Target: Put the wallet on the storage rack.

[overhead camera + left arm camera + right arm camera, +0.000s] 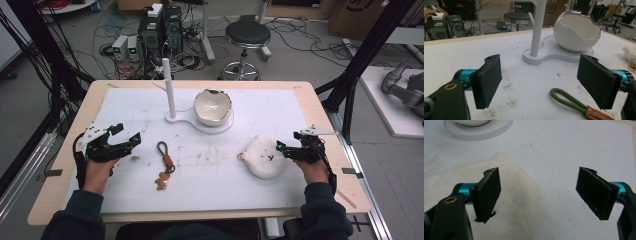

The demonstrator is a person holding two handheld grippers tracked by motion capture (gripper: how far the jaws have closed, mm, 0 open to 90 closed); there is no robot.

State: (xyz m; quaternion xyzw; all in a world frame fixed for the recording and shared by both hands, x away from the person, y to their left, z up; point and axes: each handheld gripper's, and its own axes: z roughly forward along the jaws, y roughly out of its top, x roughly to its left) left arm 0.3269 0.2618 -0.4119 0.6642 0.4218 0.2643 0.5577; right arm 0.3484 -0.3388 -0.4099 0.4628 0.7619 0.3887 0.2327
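Note:
A keychain (163, 165) with an olive cord loop (566, 100), a brown leather tag and a small brown charm lies on the white mat left of centre. My left gripper (127, 134) hovers open just left of it; in the left gripper view the loop lies low between the jaws of the left gripper (542, 80). A white plush toy (263, 157) lies at the right. My right gripper (289, 143) is open at the toy's right edge. In the right gripper view the right gripper (541, 195) has its left jaw over the plush toy (516, 202), and nothing is held.
A white stand (186, 121) with an upright post (169, 90) and an eggshell-shaped bowl (213, 106) sits at the back centre of the table (65, 150). The mat is stained near the keychain. A stool (247, 37) and computers (160, 27) stand on the floor beyond.

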